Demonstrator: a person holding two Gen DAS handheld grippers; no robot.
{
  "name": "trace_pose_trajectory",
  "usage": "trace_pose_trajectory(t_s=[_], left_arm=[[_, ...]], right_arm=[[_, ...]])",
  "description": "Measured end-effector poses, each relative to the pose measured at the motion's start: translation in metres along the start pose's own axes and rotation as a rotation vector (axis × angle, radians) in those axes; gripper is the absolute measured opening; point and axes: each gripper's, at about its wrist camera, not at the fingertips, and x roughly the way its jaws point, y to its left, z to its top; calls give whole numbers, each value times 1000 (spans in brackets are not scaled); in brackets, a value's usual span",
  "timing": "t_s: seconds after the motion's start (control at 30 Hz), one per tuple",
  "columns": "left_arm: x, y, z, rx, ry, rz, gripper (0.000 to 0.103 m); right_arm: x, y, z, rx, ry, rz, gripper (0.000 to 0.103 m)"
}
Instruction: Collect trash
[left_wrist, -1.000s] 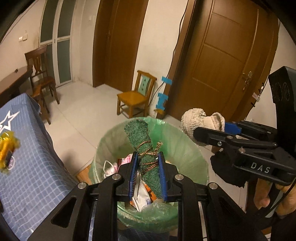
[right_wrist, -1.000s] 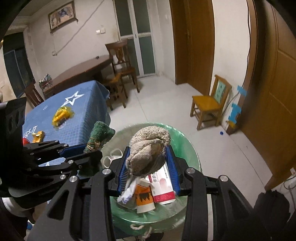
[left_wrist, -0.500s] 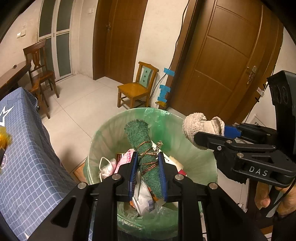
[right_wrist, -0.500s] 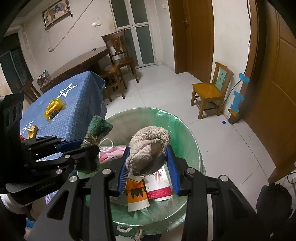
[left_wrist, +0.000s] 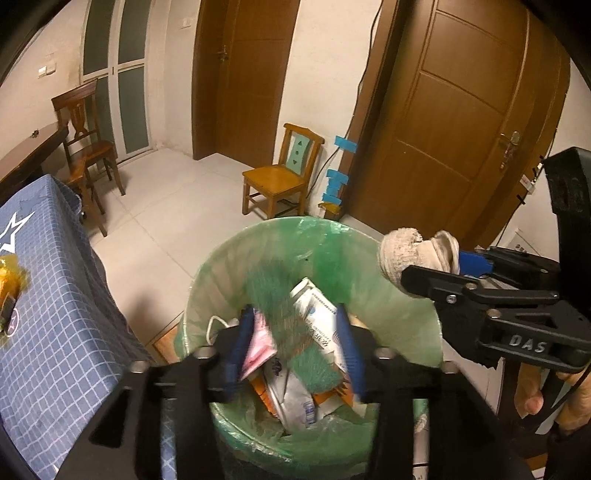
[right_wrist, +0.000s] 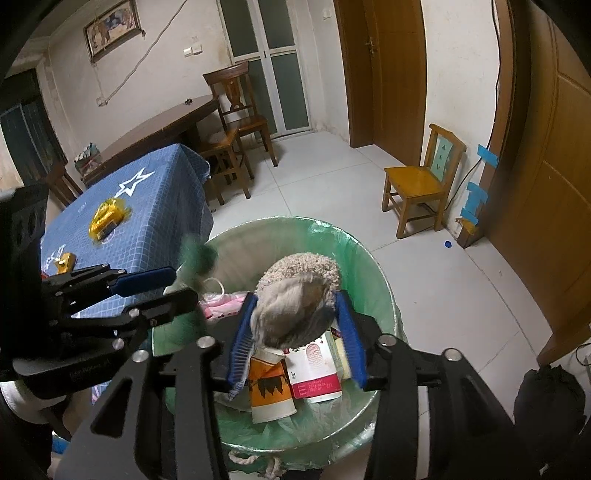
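A bin with a green liner (left_wrist: 221, 266) stands below both grippers and holds cartons and wrappers. My left gripper (left_wrist: 293, 325) is over it, jaws opening. The green rolled cloth (left_wrist: 288, 306) is a blur between the pads, free of them and dropping toward the trash. From the right wrist view the left gripper (right_wrist: 173, 286) shows at the left, with the green cloth (right_wrist: 197, 256) smeared at its tips. My right gripper (right_wrist: 295, 325) hangs over the bin (right_wrist: 373, 266), jaws opening. The beige cloth bundle (right_wrist: 299, 291) still sits between the pads, loose.
A table under a blue checked cloth (left_wrist: 48, 302) is close on the left, with a yellow wrapper (right_wrist: 107, 218) on it. A small wooden chair (left_wrist: 280, 177) and brown doors stand beyond the bin. A dark bag (right_wrist: 546, 398) lies on the floor at right.
The left jaws have spread and the green roll, held upright before, has slipped down out of their grip. The right jaws have widened slightly around the beige bundle. Both grippers sank a little toward the bin.
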Motion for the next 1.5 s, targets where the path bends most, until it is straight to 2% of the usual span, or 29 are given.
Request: trace_pose_trajectory(t_s=[0.07, 0.17, 0.53, 0.7, 1.03, 1.27, 1.37, 1.5], left_arm=[[-1, 3, 0, -6, -4, 11, 67], [-1, 7, 0, -10, 1, 16, 69], [-4, 9, -2, -14, 4, 43, 74], [-10, 6, -2, -8, -2, 58, 74], [-36, 1, -9, 6, -28, 87, 78], [-80, -7, -26, 20, -93, 121, 84], [-112, -10, -38, 33, -154, 161, 93], [-165, -7, -60, 22, -244, 215, 98]], right_arm=[[-1, -3, 0, 10, -11, 0, 54], [-4, -6, 1, 17, -21, 2, 57], [-15, -5, -4, 28, -59, 8, 70], [-22, -2, -7, 28, -74, 9, 71], [-52, 16, -18, 2, -136, -3, 80], [-96, 47, -43, -29, -251, -16, 88], [-120, 62, -63, -40, -331, -32, 92], [-149, 78, -91, -54, -422, -79, 94]])
